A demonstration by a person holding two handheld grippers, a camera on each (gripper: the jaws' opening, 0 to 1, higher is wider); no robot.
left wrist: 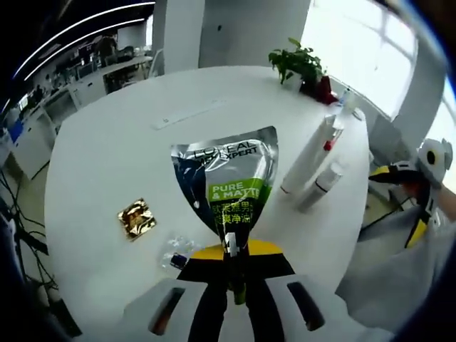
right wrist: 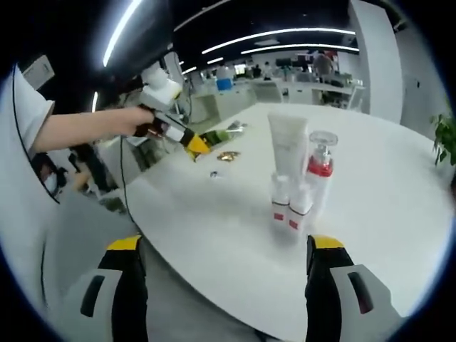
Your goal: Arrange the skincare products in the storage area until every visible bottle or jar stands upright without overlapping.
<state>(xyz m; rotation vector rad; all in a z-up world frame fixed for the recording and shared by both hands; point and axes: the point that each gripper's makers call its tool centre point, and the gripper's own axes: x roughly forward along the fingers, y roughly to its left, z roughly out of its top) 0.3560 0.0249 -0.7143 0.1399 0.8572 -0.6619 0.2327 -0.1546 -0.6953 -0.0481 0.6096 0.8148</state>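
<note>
In my left gripper view, my left gripper (left wrist: 235, 274) is clenched on the cap end of a silver L'Oreal tube (left wrist: 226, 187), which fans out toward twelve o'clock over the white table (left wrist: 107, 157). At nine o'clock of the tube lies a gold foil sachet (left wrist: 136, 218), with a small clear packet (left wrist: 177, 253) near the jaws at ten o'clock. Toward two o'clock, white bottles (left wrist: 310, 160) stand together on the table, a potted plant (left wrist: 298, 64) beyond them.

In my right gripper view, my right gripper (right wrist: 224, 281) hangs released, jaws wide apart, short of the table edge. At twelve o'clock stand a white tube (right wrist: 288, 148), a red pump bottle (right wrist: 320, 169) and two small bottles (right wrist: 290, 205), upright and close together.
</note>
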